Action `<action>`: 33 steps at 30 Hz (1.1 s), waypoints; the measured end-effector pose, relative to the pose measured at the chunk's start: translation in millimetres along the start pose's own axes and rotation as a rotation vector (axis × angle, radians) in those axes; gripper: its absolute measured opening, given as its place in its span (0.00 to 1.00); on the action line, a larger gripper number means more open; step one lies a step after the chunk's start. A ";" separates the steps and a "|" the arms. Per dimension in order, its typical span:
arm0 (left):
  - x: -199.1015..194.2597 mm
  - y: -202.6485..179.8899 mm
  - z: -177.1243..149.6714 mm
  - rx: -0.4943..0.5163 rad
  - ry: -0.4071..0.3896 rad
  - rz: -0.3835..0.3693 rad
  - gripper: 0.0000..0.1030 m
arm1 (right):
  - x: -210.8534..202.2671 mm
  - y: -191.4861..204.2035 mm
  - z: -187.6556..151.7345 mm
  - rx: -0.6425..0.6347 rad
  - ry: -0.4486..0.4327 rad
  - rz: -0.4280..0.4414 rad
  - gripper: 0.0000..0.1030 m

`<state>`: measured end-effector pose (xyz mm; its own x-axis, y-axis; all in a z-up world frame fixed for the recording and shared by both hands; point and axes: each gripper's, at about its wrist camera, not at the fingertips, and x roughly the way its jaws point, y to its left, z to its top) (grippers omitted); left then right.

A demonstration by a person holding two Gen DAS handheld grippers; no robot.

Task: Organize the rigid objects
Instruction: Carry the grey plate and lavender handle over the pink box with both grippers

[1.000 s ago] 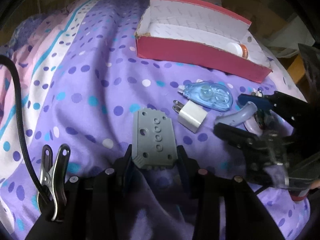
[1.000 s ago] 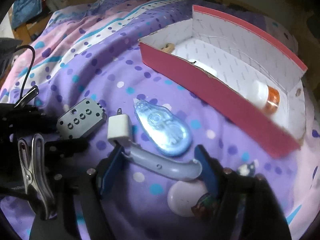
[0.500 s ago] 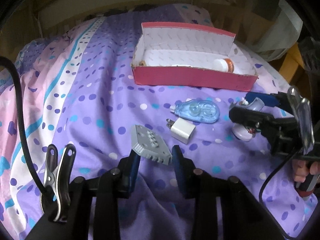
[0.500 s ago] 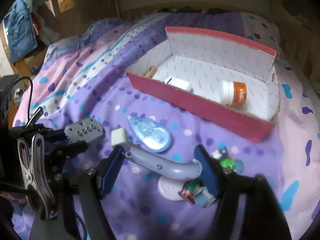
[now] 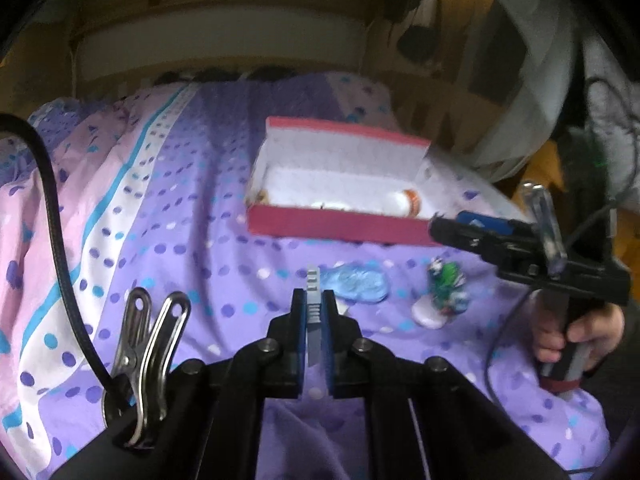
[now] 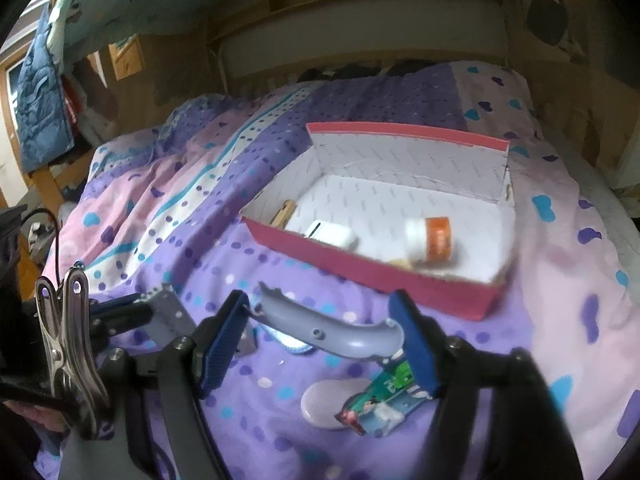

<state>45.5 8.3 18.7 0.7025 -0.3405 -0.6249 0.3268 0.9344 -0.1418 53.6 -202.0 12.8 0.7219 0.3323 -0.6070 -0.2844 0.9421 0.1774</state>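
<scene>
A: Which step is going on?
B: Carrying. The left gripper (image 5: pixel 315 312) is clamping the grey plate (image 5: pixel 313 300) edge-on; the right gripper (image 6: pixel 324 330) is clamping the curved grey handle (image 6: pixel 320 326) lengthwise, above the bed (image 6: pixel 168 216).
A: Next?
B: Probably reaching over the red box (image 6: pixel 372 272) before releasing.

We see bare quilt left of the open red cardboard box (image 6: pixel 372 270), so approach there is clear. In front of the box, a blue tape dispenser (image 5: pixel 356 285) and a small green figurine on a white base (image 5: pixel 442 292) block the way.
</scene>
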 end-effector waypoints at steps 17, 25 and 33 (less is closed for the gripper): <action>12.2 -39.3 34.6 0.193 -0.035 0.125 0.07 | -9.0 -24.2 11.0 0.048 -0.023 -0.020 0.72; 59.0 -52.0 78.7 0.199 -0.094 0.023 0.07 | -11.2 -57.8 10.8 0.197 -0.036 -0.027 0.72; 120.3 -17.2 87.5 0.073 -0.125 -0.066 0.08 | -12.4 -45.4 11.0 0.116 -0.050 -0.064 0.72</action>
<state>179.7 -57.9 13.2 0.7494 -0.4159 -0.5151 0.4170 0.9008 -0.1206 64.5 -248.4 20.7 0.7678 0.2706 -0.5807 -0.1642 0.9592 0.2300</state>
